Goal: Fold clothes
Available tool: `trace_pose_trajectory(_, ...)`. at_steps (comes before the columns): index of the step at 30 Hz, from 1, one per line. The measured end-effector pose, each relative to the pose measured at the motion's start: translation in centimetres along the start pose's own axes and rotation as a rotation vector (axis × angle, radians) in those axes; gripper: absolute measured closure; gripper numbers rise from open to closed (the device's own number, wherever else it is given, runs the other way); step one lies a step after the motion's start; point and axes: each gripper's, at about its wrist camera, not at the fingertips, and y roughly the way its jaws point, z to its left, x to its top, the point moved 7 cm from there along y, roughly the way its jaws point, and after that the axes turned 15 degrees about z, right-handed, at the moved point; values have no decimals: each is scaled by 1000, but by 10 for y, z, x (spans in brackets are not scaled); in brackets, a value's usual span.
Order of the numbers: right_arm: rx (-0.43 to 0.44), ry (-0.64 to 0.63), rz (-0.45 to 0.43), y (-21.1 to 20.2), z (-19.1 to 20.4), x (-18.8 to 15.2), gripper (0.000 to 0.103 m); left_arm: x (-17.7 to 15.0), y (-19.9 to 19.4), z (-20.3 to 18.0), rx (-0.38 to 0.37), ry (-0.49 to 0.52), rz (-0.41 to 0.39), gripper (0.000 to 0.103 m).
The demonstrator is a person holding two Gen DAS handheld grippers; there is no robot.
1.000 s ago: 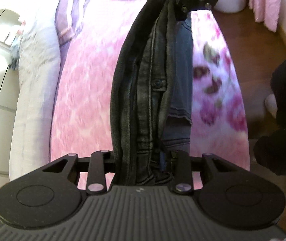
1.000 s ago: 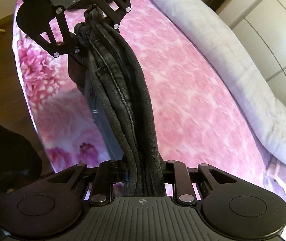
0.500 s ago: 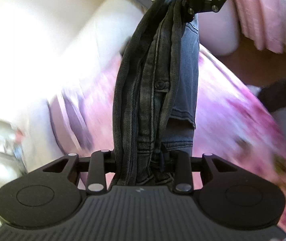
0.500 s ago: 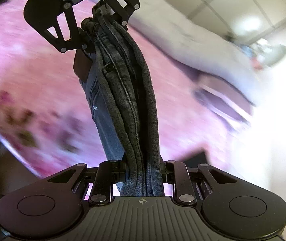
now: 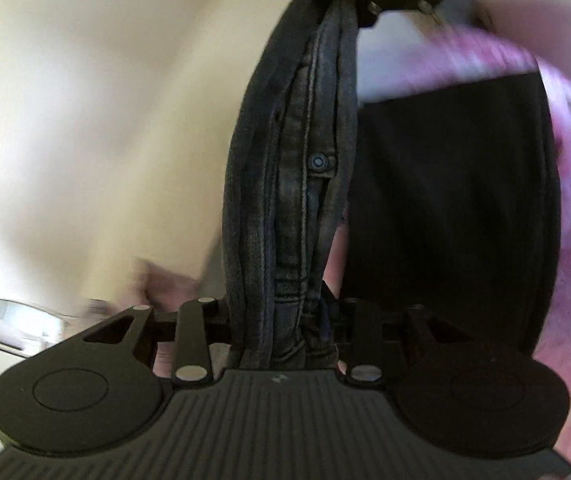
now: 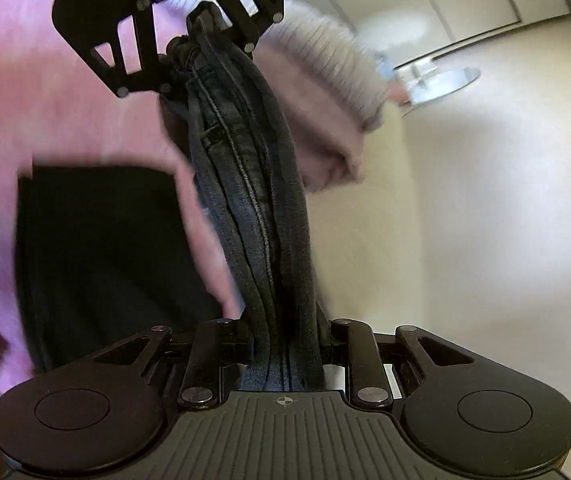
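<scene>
- Jeans (image 5: pixel 285 184): dark grey-black denim, matt and faded; raised stitched seams, a coarse weave, one small dull metal rivet.
- Left gripper (image 5: pixel 281 320): matt black plastic; ribbed housing, smooth round side discs, shiny silver metal pivot pins.
- Right gripper (image 6: pixel 285 344): the same matt black plastic, ribbed top, bright metal pins at the linkages.
- Bedcover (image 6: pixel 25 100): pink cloth, soft and matt, printed with darker flowers; detail blurred.
- Blanket (image 6: pixel 325 56): pale grey cloth, ribbed or knitted in look.
- Black garment (image 6: pixel 105 248): plain black cloth, matt, smooth.
- Wall (image 5: pixel 85 120): cream, smooth and matt.
</scene>
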Motion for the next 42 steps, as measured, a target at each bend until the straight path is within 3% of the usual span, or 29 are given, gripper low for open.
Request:
trace_pose_trajectory(2,90,-28,35,49,45,-24,79,4,41,-56,-106,54,64,65)
trace_pose_trajectory(4,196,-72,94,87,91,-44,76,4,60,-97,-142,110,95,61)
trace_pose_trajectory(5,221,-89,115,96,109,-52,75,3,59,-101,-108,107,86,60)
trace_pose_trajectory(7,167,-83,95,94,121,-61,66,-3,55,-102,-56,80,68,57)
trace_pose_trajectory(10,137,-10,128,82,117,-78,51,-18,46,-94,-41,54,36,56)
trace_pose_trajectory(14,188,75,145,66,112,-88,52,-17,55,-90,-98,73,41,63)
trace_pose_trajectory(16,223,81,155,59,106,-88,65,-16,52,-83,-102,65,40,69)
trace_pose_trajectory(19,240,106,167,49,96,-85,73,-17,37,-70,-62,47,19,73)
trace_pose_trajectory(23,238,140,146,22,104,-87,75,-26,17,-72,-66,15,7,73)
trace_pose_trajectory(27,266,90,175,30,128,-87,74,-30,44,-110,-86,83,32,71)
trace_pose_trajectory(30,245,50,180,31,134,-89,71,-31,42,-107,-65,89,32,67)
trace_pose_trajectory(33,235,54,201,24,136,-92,66,-42,29,-89,-129,31,51,64)
trace_pose_trajectory(36,278,118,240,5,142,-92,65,-58,12,-66,-241,-91,60,64)
trace_pose_trajectory(39,381,264,220,-11,132,-77,65,-70,-10,-35,-409,-302,-10,64)
trace_pose_trajectory(42,461,455,148,-30,103,-61,65,-64,-9,-6,-437,-411,-65,64)
